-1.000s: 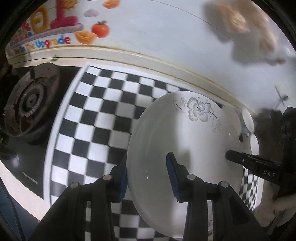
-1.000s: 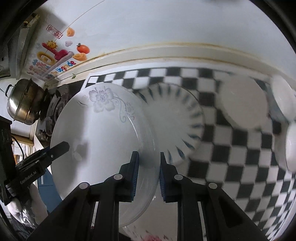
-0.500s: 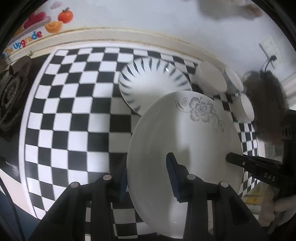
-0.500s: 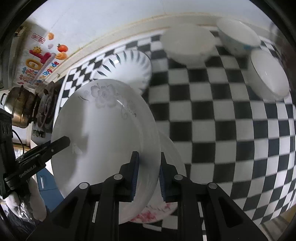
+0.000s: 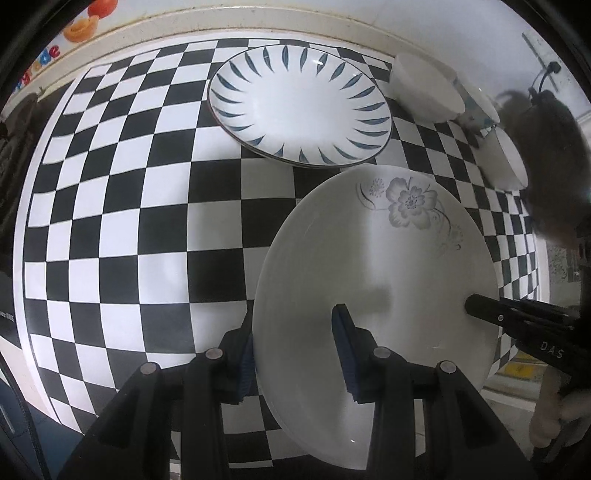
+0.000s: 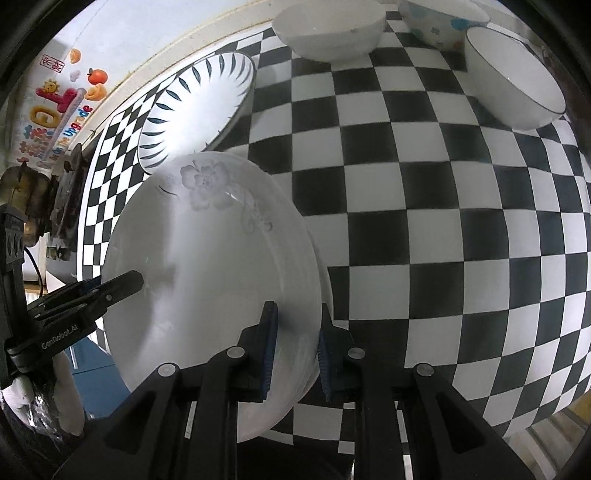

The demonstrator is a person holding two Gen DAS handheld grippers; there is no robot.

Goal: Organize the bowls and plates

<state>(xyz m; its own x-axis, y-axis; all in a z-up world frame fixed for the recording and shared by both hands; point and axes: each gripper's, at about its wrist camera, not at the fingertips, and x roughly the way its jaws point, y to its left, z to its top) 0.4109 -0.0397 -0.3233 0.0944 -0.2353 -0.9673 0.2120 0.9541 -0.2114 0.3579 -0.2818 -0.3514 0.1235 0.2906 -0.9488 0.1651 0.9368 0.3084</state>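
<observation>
A white plate with a grey flower hangs tilted just above the checkered cloth, gripped from both sides. My left gripper is shut on its left rim, one blue pad above and one below. On the opposite rim my right gripper is shut the same way. Each view shows the other gripper's finger across the plate: the right gripper and the left gripper. A sliver of another white plate shows under the held plate's right edge. A blue-striped plate lies behind it.
Three bowls stand at the back right: a plain white bowl, a blue-patterned bowl and a dark-rimmed bowl. The checkered cloth covers the counter up to the wall. A stove and steel pot sit far left.
Both grippers carried the flower plate rightward away from the stove and lower toward the cloth. The striped plate and the bowls now show closer; both grips are unchanged.
</observation>
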